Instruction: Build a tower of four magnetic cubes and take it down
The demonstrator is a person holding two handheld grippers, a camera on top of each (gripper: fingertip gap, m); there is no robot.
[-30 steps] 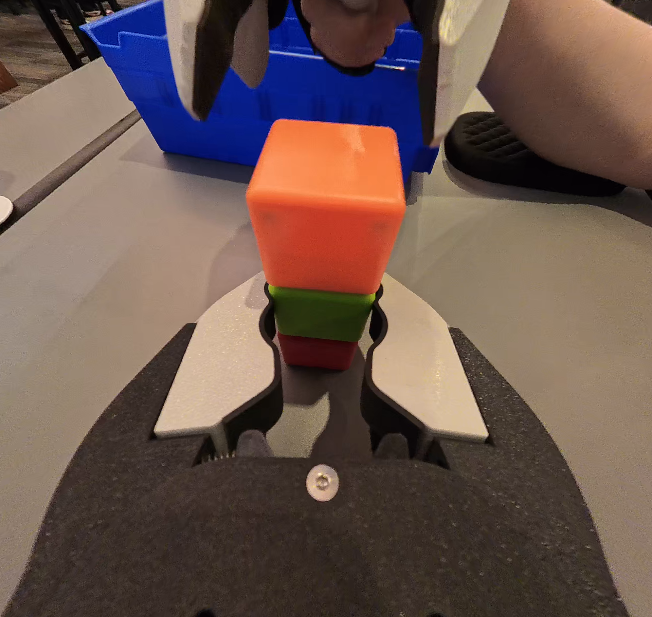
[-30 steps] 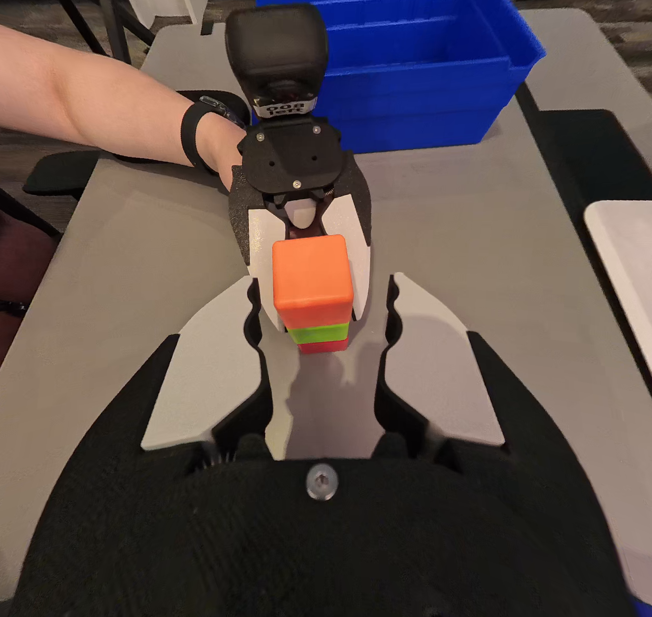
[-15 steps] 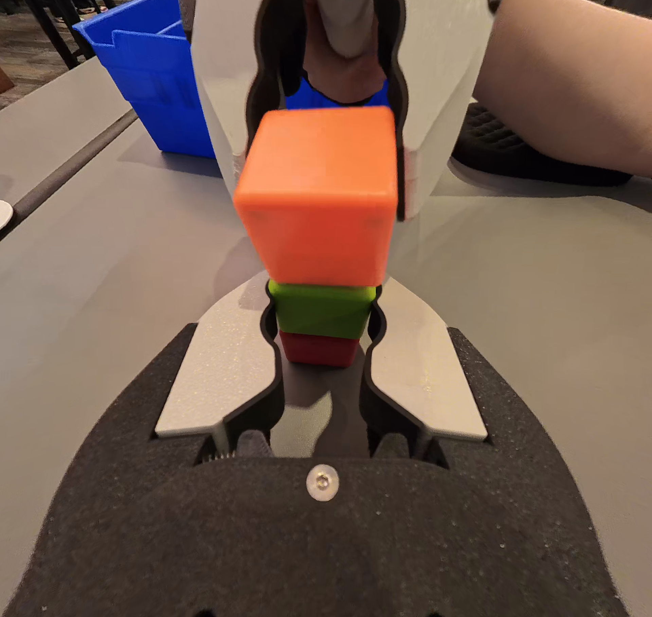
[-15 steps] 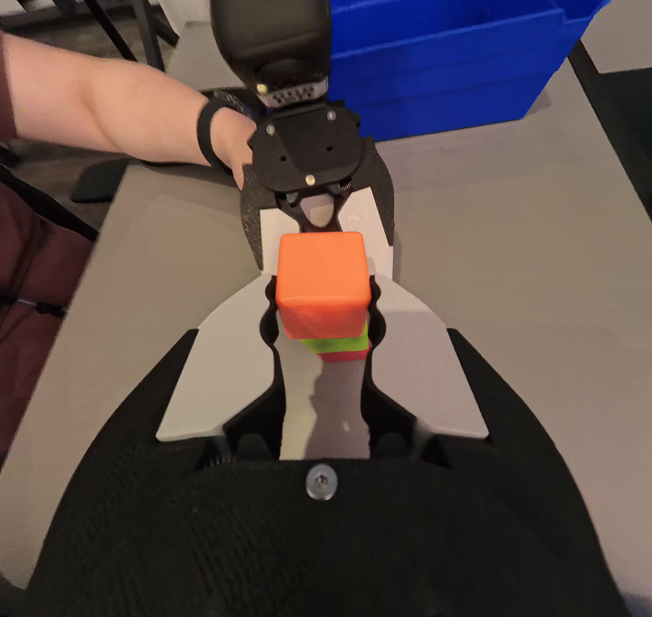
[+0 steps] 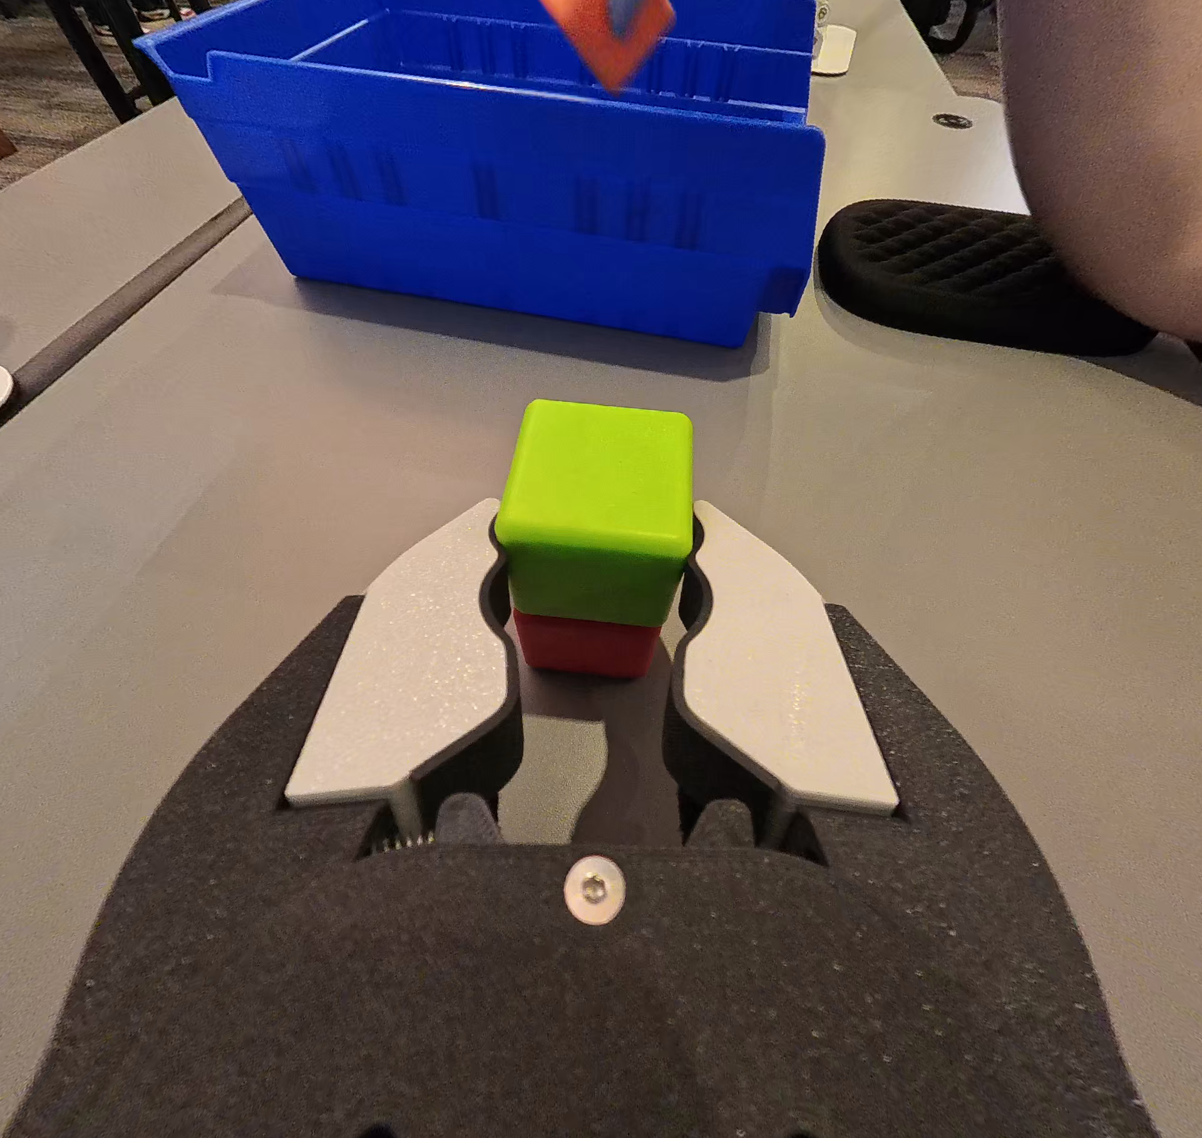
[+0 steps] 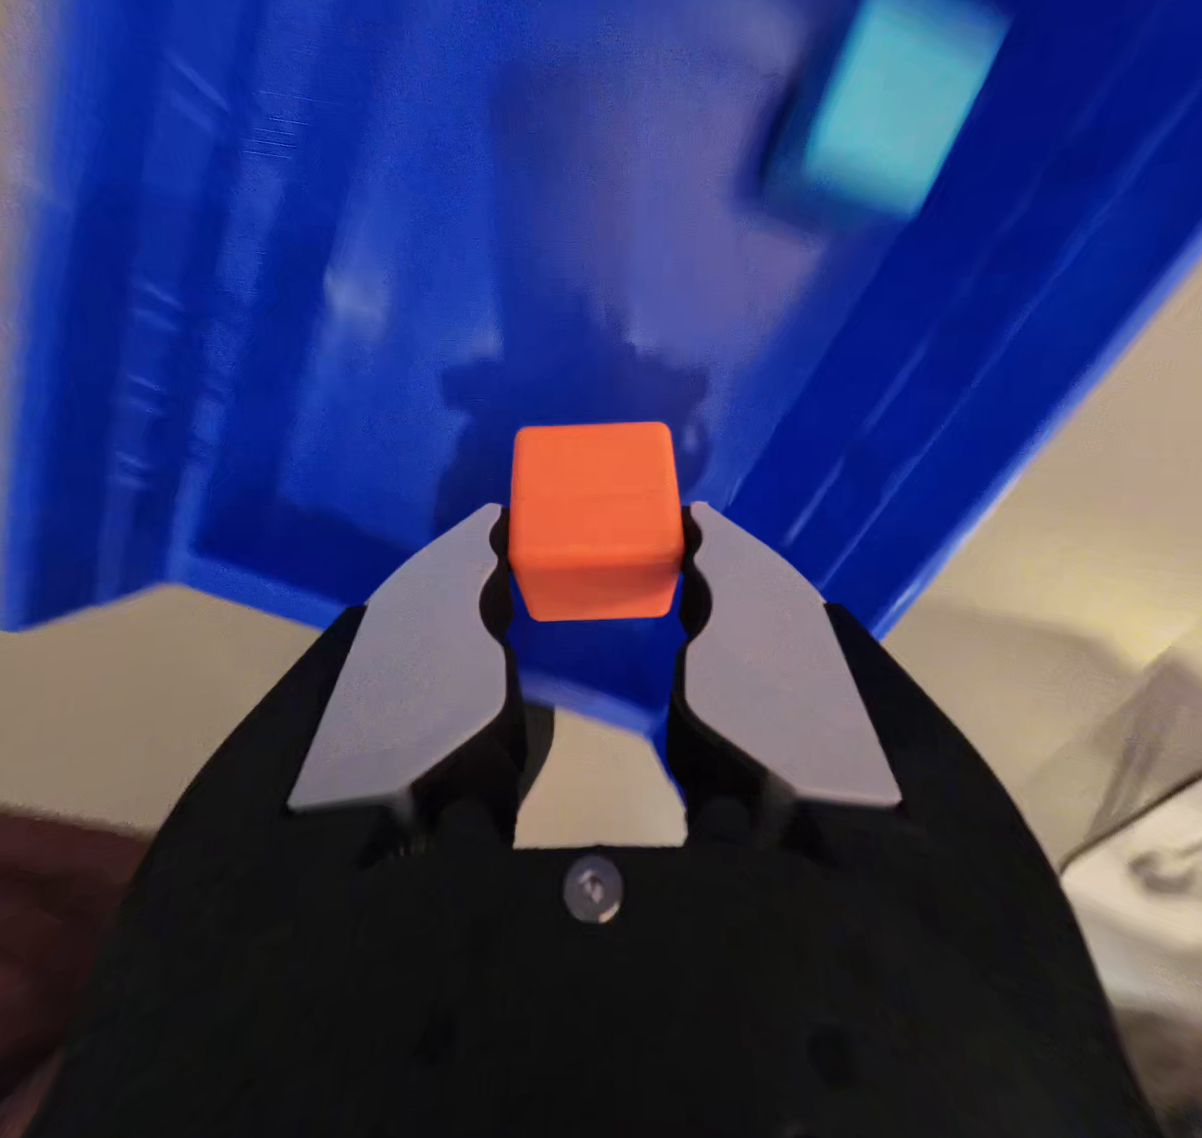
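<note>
The green cube [image 5: 595, 508] sits on the red cube [image 5: 585, 648] mid-table [image 5: 195, 489], pinched by the left gripper [image 5: 595, 560]. The right gripper [image 6: 595, 547] clamps the orange cube [image 6: 593, 521] above the blue bin [image 5: 507, 196], where a blurred teal cube [image 6: 897, 92] lies.

blue bin [image 5: 520, 242] blocks far side | table [image 5: 260, 456] left of stack seemingly open
</note>
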